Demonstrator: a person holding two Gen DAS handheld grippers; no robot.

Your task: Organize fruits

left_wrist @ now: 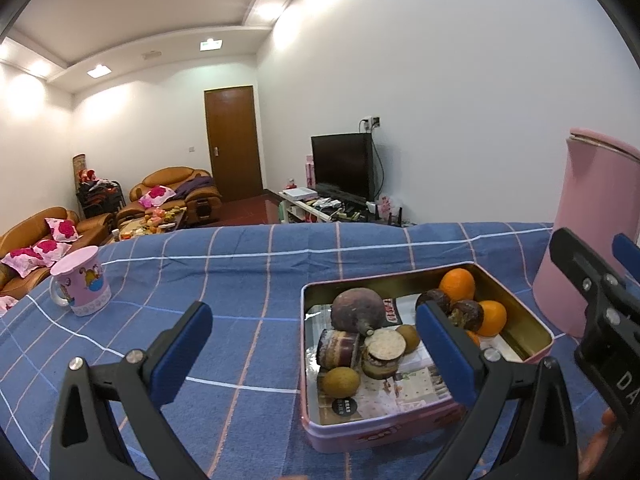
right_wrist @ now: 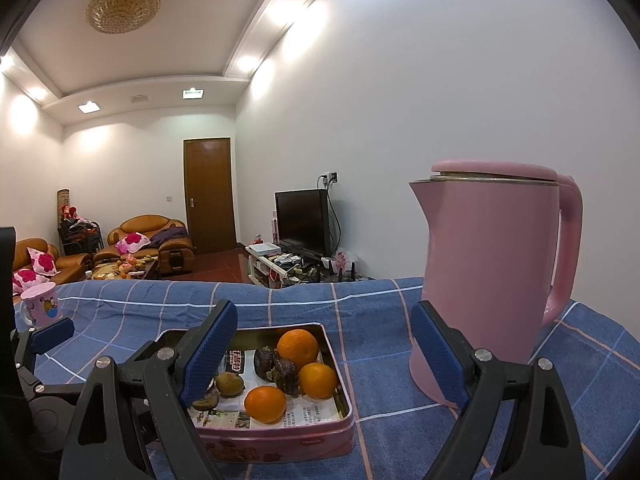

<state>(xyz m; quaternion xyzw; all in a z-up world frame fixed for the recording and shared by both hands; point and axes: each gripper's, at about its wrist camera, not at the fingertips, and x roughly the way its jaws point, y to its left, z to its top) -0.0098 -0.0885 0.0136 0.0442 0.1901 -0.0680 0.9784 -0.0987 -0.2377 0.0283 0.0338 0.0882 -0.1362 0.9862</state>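
Observation:
An open pink tin [left_wrist: 384, 280] [right_wrist: 338, 384] lies on the blue checked cloth. It holds oranges [left_wrist: 458, 284] [right_wrist: 298, 346], dark wrinkled fruits [left_wrist: 466, 314] [right_wrist: 286, 374], a big purple round fruit [left_wrist: 356, 310], cut purple pieces [left_wrist: 382, 354] and small brown-green fruits [left_wrist: 340, 380] [right_wrist: 230, 384]. My left gripper [left_wrist: 313, 312] is open at the tin's near left, its right finger over the tin, holding nothing. My right gripper [right_wrist: 324, 312] is open above the tin's near right corner, also holding nothing. It shows at the right edge [left_wrist: 600, 260] of the left wrist view.
A tall pink kettle [right_wrist: 488, 272] [left_wrist: 600, 216] stands just right of the tin, close to my right gripper's right finger. A pink mug [left_wrist: 82, 284] [right_wrist: 40, 304] stands at the far left. The cloth [left_wrist: 240, 272] ends at a far edge, with a living room beyond.

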